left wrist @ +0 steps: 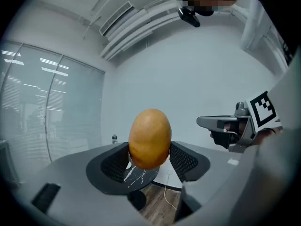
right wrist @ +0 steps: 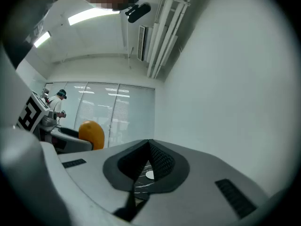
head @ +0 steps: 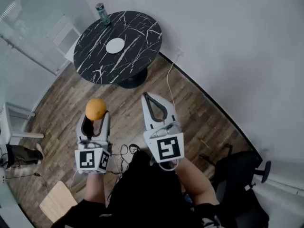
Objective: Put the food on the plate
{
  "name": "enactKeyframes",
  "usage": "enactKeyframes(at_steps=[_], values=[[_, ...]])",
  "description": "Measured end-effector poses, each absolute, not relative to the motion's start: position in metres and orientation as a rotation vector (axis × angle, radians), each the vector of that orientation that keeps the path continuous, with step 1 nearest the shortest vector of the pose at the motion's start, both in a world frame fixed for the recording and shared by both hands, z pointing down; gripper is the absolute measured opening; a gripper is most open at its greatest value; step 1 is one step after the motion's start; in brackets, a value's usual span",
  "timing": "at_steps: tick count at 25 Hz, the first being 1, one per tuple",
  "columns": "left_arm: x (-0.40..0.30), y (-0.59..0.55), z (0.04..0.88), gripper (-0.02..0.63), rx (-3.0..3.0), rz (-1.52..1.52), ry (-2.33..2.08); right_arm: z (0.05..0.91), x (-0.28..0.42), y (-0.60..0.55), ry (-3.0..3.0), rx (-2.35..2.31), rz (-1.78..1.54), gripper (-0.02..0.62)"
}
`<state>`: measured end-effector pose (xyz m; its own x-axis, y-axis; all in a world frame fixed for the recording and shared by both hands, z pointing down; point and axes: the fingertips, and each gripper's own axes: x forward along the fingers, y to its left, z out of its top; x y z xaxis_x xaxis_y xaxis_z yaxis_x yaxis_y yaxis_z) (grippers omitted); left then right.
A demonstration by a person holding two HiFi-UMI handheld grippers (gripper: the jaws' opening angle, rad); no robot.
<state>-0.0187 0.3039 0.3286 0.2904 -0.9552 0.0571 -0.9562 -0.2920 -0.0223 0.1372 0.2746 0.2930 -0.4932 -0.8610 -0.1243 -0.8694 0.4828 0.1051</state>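
Above the wooden floor (head: 61, 103), well short of the desk (head: 135, 27), the left tongs (head: 97, 115) hold the food (head: 95, 109), a round orange-coloured piece, between their two black pads. In the left gripper view the jaws stand wide, one pad pressed against each side of the food (left wrist: 149, 138), which rises well above them. The right tongs (head: 145, 95) are just beside the left ones, a little further forward. Their jaws are closed together at the tips with nothing between them, as the right gripper view (right wrist: 149, 145) shows plainly.

The desk is round, black with white veins. A white plate (head: 115, 45) lies bare near its middle, and a bottle (head: 102, 13) stands upright at its far edge. Both tongs point roughly toward the desk.
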Motion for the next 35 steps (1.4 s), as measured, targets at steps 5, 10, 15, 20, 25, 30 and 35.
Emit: enactKeyframes(at_steps=[5,10,15,20,25,30,35], values=[[-0.037,0.314,0.322,0.267,2.492,0.098,-1.871,0.285,0.12,0.285,2.685,-1.532,0.237,-0.005],[-0.062,0.312,0.325,0.267,2.478,0.08,-1.874,0.285,0.1,0.279,2.675,-1.515,0.209,-0.005],[-0.1,0.307,0.325,0.267,2.484,0.051,-1.874,0.292,0.065,0.273,2.707,-1.535,0.227,-0.004],[-0.144,0.306,0.333,0.267,2.482,0.027,-1.84,0.297,0.022,0.27,2.729,-1.541,0.248,-0.004],[-0.171,0.295,0.336,0.267,2.496,0.026,-1.799,0.296,-0.005,0.264,2.756,-1.569,0.265,-0.003],[-0.181,0.287,0.344,0.267,2.49,0.015,-1.771,0.297,-0.016,0.256,2.796,-1.573,0.315,-0.005],[-0.186,0.262,0.35,0.267,2.482,0.037,-1.784,0.302,-0.019,0.233,2.8,-1.555,0.313,-0.004]])
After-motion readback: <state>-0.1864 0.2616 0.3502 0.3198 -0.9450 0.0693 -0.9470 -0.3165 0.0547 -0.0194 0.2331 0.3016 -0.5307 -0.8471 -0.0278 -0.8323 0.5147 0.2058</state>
